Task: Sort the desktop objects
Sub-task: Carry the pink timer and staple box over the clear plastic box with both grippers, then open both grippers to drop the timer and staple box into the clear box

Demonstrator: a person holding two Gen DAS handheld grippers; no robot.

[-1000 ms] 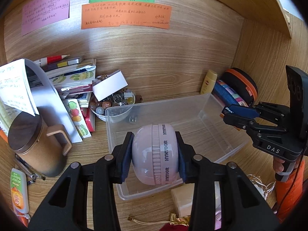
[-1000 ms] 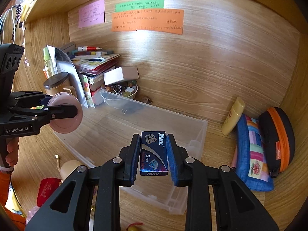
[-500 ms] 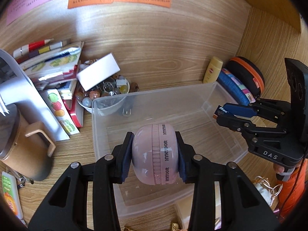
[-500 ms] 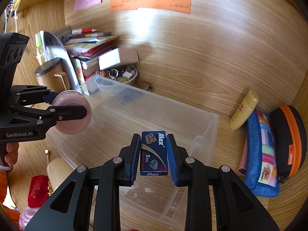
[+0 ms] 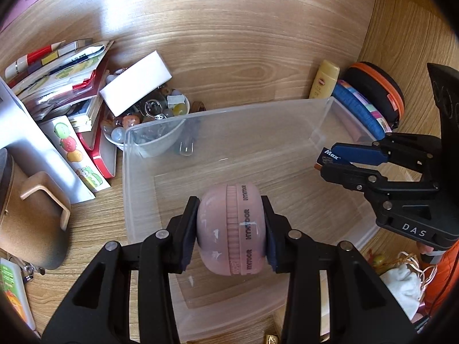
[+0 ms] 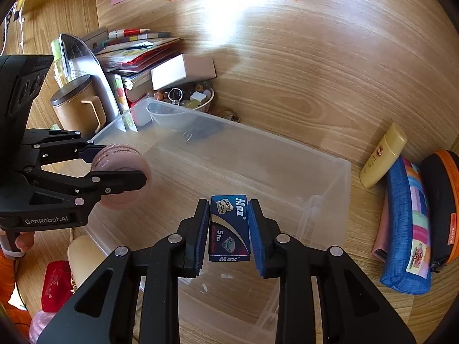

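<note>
My left gripper [image 5: 231,233] is shut on a round pink case [image 5: 232,229] with a ribbed band, held above the clear plastic bin [image 5: 126,177]. The same gripper [image 6: 119,172] and pink case [image 6: 123,157] show at the left of the right wrist view, over the bin's left side. My right gripper [image 6: 229,229] is shut on a small dark blue "Max" box [image 6: 229,226], above the bin [image 6: 341,177] near its right end. In the left wrist view that right gripper [image 5: 332,162] reaches in from the right, with the blue box [image 5: 331,156] showing at its tips.
Left of the bin stand a brown lidded mug [image 6: 76,106], a pile of books with a white box [image 5: 134,81] on it, and a bowl of beads [image 6: 186,99]. To the right lie a yellow tube [image 6: 383,154], a blue pouch [image 6: 407,223] and a black-orange case [image 6: 441,203]. Small items crowd the near edge.
Both grippers have sunk and tipped toward the bin with their objects still held. The bin now fills more of each view and the wall notes have slid up to the frames' top edges.
</note>
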